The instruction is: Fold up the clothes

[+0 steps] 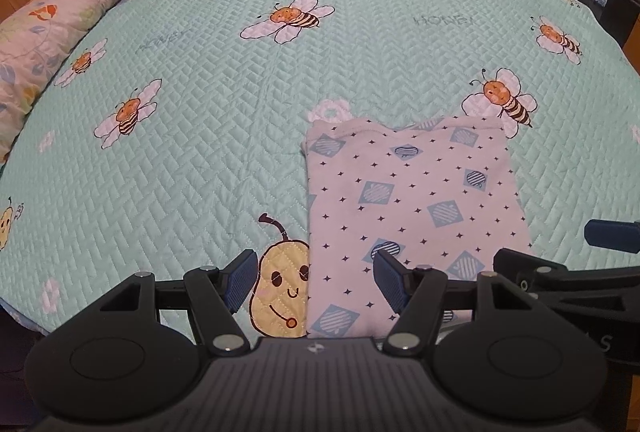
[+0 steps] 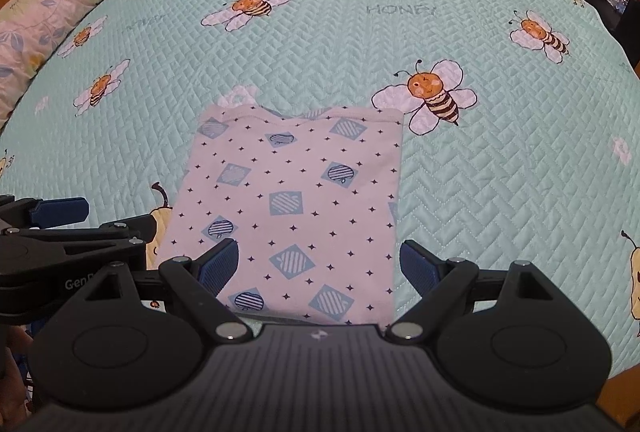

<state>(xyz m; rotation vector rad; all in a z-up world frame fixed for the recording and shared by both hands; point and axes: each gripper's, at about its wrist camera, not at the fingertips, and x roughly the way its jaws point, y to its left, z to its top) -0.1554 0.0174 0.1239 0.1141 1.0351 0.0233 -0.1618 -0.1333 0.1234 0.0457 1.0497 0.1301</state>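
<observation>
One folded garment (image 2: 296,199) lies flat on the bee-print quilt (image 2: 500,159), its neckline edge farthest from the two grippers. The left gripper (image 1: 314,282) straddles the garment's left edge, the right gripper (image 2: 320,266) its right edge; both spread, holding nothing. Open quilt surrounds the garment.

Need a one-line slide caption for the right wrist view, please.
Open right gripper poised over the near end of a folded pink patterned garment on a bee-print quilt, left gripper alongside.
</observation>
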